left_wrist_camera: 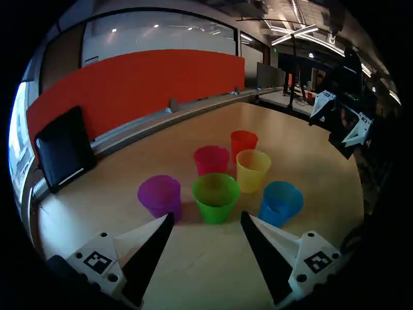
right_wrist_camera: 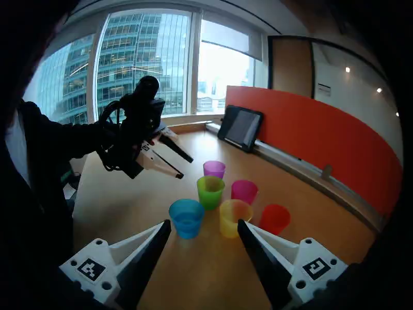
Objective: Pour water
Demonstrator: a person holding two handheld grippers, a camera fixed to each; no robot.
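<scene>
Left tool point(left_wrist_camera: 206, 214) and right tool point(right_wrist_camera: 203, 221) gape empty before upright cups point(left_wrist_camera: 215, 197), mouths facing up.

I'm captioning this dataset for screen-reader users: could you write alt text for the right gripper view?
Six coloured plastic cups stand clustered on a wooden table, just ahead of the open right tool. To their left, a dark-sleeved arm holds the open left tool above the table; a tablet is propped beside an orange partition.

The yellow cup point(left_wrist_camera: 252, 170) masks the base of the red cup point(left_wrist_camera: 243, 139) toward the far edge of the tabletop point(left_wrist_camera: 315, 165); the contents of the blue cup point(left_wrist_camera: 279, 202) are too dim to tell.
</scene>
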